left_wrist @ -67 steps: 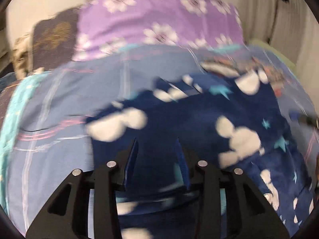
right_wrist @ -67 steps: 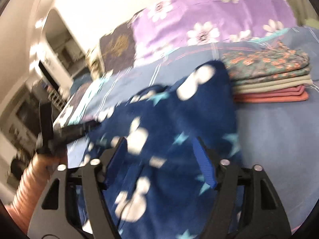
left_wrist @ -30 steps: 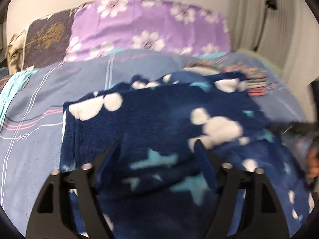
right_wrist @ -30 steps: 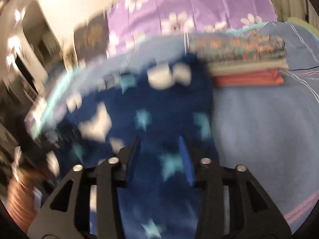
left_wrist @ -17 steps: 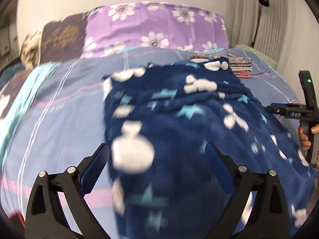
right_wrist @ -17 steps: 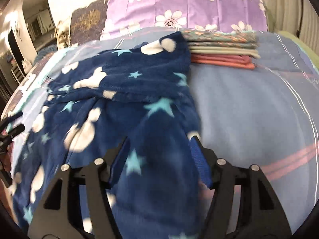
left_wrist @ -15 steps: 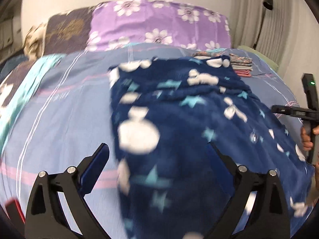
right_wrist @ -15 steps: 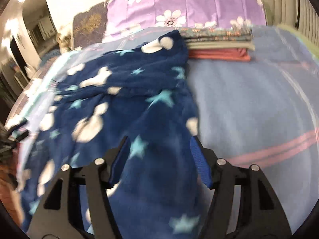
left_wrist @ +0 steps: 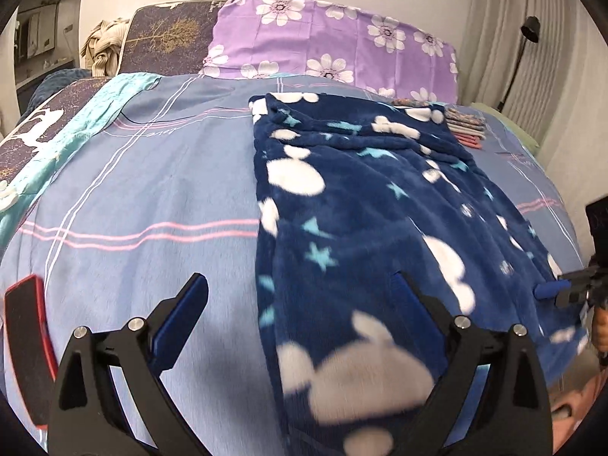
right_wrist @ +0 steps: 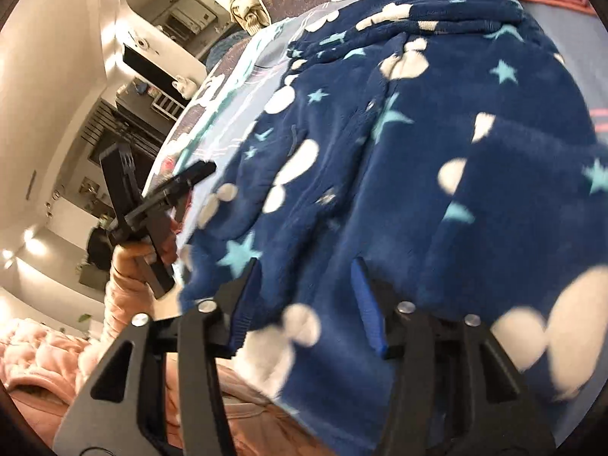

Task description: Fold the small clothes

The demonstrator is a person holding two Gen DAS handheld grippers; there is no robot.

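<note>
**A:** Left wrist view first. Position of the blue fleece garment (left_wrist: 361, 197)?

**B:** Spread long on the bedcover (left_wrist: 152, 190). Far end just beside the folded stack (left_wrist: 465, 129), near end well apart from that stack, under the left gripper (left_wrist: 297, 277). Very wide there, with jaws just now opening further. Cloth edge lying below and between, but pressed by no pad.

**A:** Handling?

**B:** Probably soft, thick, limp and light. No slipping expected with such plush, and no breaking either. Best taken at the two corners of the end farthest from the stack, pinching deep, because of the thick pile.

**A:** Now the right wrist view.

**B:** Same garment, seen from the end far from the stack, with the stack itself only a red strip at the top corner. Right gripper (right_wrist: 304, 262) about half wide, fleece hem between the pads (right_wrist: 366, 304), apparently not clamped.

**A:** Differences between the views?

**B:** Only here: a hand (right_wrist: 133, 258) in a pink sleeve (right_wrist: 114, 304) holding the left tool. Only in the left view: the whole length up to the stack, and the purple pillow (left_wrist: 334, 45) beyond the stack.
</note>
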